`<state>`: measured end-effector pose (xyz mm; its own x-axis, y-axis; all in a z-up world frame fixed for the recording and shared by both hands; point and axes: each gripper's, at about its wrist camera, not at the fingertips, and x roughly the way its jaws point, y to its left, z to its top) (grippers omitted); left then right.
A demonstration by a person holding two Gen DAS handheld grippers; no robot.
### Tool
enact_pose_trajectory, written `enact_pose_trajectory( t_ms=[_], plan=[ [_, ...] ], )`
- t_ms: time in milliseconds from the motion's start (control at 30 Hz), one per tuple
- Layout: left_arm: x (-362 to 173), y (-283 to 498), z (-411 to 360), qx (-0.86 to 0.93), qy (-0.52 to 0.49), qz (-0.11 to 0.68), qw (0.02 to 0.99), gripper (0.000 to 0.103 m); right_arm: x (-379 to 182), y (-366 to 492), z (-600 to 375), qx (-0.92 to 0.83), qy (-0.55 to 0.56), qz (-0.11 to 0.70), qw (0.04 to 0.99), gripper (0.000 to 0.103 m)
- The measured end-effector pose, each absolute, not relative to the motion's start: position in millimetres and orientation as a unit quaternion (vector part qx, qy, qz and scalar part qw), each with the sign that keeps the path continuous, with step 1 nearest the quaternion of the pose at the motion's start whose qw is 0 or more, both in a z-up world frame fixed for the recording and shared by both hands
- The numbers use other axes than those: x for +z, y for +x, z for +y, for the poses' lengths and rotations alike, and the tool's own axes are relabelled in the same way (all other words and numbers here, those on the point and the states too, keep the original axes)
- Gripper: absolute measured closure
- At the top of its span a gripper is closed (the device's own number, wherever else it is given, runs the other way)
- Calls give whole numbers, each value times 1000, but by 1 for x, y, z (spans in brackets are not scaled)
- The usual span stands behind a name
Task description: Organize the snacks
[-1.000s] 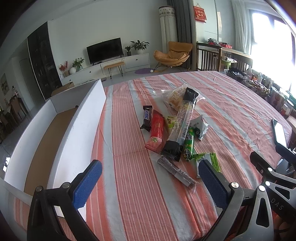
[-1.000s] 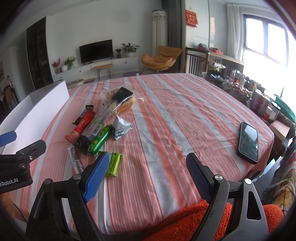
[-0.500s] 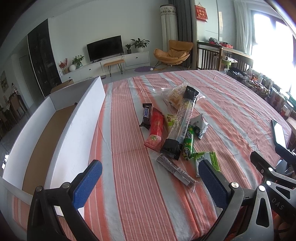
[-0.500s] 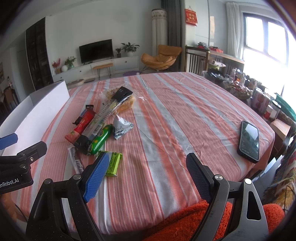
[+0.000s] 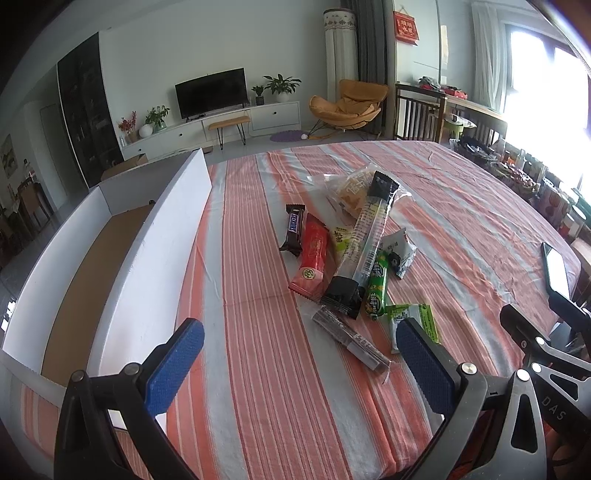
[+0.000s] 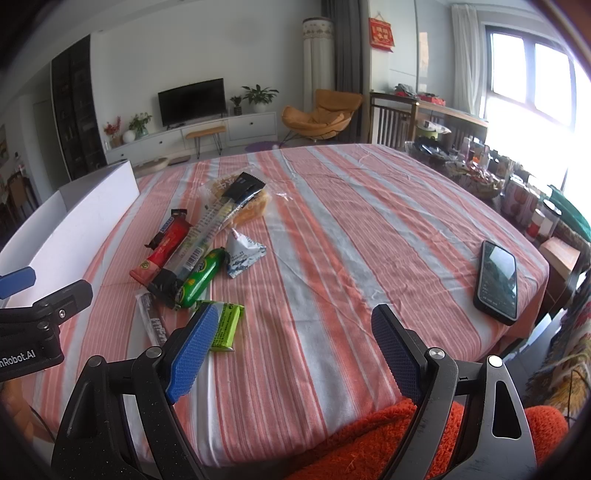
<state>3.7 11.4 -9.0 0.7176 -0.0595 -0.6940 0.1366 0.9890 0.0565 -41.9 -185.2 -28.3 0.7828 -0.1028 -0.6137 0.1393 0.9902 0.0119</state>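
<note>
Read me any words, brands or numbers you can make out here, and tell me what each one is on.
"DAS": right gripper's body, seen from the left wrist.
"nRobot.AI", cut off at the frame edge: left gripper's body.
Snickers-style logo: dark bar, blurred.
Red wall hanging: Chinese characters, unreadable.
Other snack wrappers: print too small.

Black tongs [image 5: 299,354], blue ribbed pads [image 6: 194,345], silver screws.

orange-grey striped tablecloth [image 5: 266,362]; white box [image 5: 147,258]; red wrapper [image 5: 314,258]; green sausage pack [image 6: 199,277]
</note>
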Motion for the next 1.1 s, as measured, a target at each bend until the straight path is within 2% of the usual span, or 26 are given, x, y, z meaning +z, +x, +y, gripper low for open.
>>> enact_pose_trajectory(
  t_ms=[1100],
  plan=[
    [-8,3,12,-51,41,374,925,0,-28,-42,-185,-64,30,324,944,16]
  ],
)
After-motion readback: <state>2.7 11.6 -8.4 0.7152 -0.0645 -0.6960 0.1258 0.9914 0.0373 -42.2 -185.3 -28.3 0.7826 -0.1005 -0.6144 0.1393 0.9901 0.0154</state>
